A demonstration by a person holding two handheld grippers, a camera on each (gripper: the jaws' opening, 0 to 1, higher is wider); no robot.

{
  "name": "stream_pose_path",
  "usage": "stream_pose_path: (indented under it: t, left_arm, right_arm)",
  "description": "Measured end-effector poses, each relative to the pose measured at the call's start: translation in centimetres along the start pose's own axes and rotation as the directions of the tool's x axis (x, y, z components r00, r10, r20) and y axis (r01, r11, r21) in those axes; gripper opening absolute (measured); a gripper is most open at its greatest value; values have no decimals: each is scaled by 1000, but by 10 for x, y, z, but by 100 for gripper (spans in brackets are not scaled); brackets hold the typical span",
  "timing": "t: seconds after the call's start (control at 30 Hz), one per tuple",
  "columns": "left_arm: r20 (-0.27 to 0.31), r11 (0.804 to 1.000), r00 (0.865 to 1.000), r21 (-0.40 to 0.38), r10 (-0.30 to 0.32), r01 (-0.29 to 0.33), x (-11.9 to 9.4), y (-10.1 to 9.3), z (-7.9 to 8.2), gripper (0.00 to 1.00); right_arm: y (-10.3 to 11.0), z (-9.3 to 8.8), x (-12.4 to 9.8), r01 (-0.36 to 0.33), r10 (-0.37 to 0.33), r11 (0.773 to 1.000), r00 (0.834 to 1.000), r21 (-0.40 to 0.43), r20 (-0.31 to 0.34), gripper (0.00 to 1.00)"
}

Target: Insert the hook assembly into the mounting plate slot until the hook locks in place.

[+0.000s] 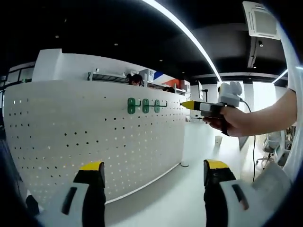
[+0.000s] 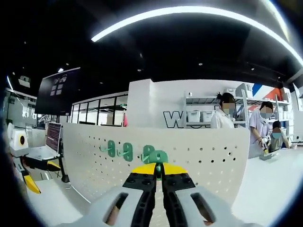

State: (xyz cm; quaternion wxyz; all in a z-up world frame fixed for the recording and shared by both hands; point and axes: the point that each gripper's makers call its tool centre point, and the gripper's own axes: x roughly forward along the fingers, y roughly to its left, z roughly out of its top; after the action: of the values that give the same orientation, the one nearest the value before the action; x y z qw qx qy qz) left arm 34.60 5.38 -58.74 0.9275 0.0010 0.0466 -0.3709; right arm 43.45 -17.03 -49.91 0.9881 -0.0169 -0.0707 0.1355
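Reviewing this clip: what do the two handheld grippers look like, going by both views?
The left gripper has pale grey bodies with dark oval slots, black jaw sections and yellow tips. The right gripper matches: light grey shells, black ribbed jaws, yellow tips. In the left gripper view it carries a pale grey box on top with a dark cable trailing down, gripped by a bare hand, no sleeve visible.

Room as I see it from the rig:
- Ceiling: dark, with a long curved light strip and small spotlights; an air vent panel at the right in the left gripper view.
- White partition wall far behind, bearing large dark letters, partly hidden.
- Shelving with white bins against that wall.
- Glazed partition, far left.
- Dark wall screen, left.
- Open laptop on a stand, left.
- White counter, near right.
- Floor: pale, glossy.
- Bright windows, far right.
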Motion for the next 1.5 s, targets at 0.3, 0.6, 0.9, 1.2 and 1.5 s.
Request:
stream_pose_path:
  t: [0.3, 0.6, 0.9, 1.2, 1.5]
  left_arm:
    - [-1, 999, 999, -17, 45, -45, -17, 12, -3, 88]
    - [-7, 997, 998, -34, 66, -66, -26, 13, -9, 88]
    - [1, 995, 996, -51, 85, -84, -37, 14, -6, 87]
    - [-11, 992, 994, -60, 112, -113, -48, 12, -10, 87]
    - [-14, 989, 991, -71, 131, -131, -54, 11, -11, 87]
  right_arm:
    - [-8, 2, 12, 24, -24, 1000, 1000, -6, 9, 1]
    - [-15, 2, 19, 48, -48, 999, 999, -5, 17, 1]
    - [-20, 3, 29, 57, -57, 998, 998, 0, 30, 1]
    - [-24, 4, 37, 62, -62, 998, 996, -1, 56, 1]
    - [-27, 2, 44, 66, -67, 998, 996, 9, 61, 1]
